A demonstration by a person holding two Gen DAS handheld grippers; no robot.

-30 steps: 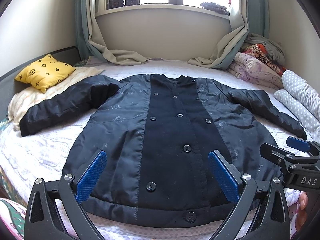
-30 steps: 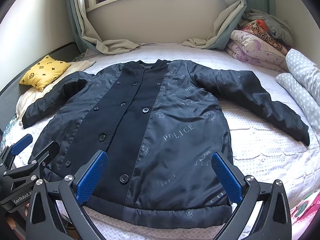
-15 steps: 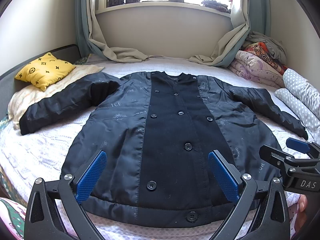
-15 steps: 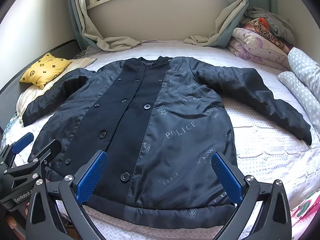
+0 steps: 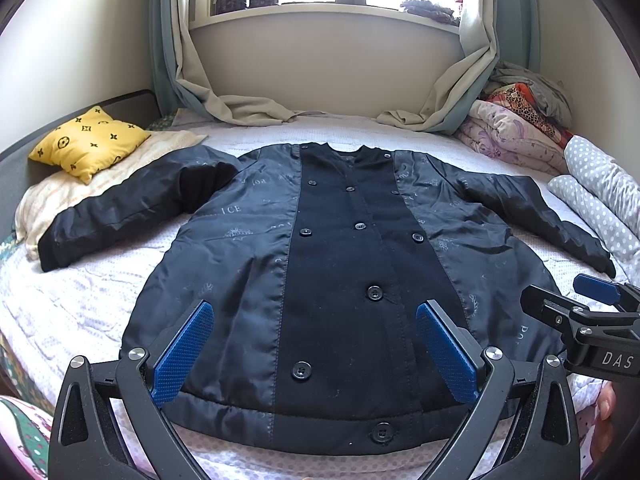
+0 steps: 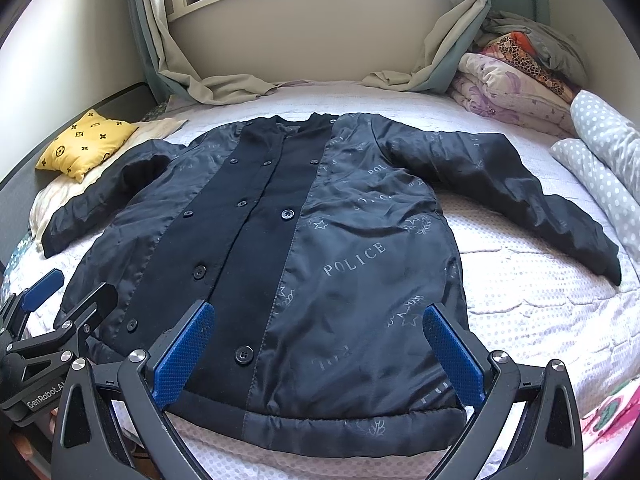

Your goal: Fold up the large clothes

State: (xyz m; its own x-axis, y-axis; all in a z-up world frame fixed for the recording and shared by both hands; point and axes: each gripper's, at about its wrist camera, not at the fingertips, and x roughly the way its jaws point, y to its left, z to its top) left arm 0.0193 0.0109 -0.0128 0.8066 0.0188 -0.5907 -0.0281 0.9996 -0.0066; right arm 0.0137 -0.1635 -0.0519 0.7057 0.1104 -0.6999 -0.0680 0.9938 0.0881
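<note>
Presently, black shiny buttoned coat (image 5: pixel 344 272): flat, sleeves outspread, on white quilted bed (image 5: pixel 80 296); left gripper (image 5: pixel 316 344) and right gripper (image 6: pixel 320 348) hover near hem, jaws apart, empty; folding unstarted; next likely a sleeve grasp.

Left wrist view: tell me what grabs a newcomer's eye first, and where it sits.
A big dark jacket lies buttoned and flat across the middle of the bed, both sleeves spread wide. A bright yellow pillow stands out at the bed's far left. Nearest the camera, the left tongs hang open over the jacket's hem, with the right tongs at the right edge.
</note>
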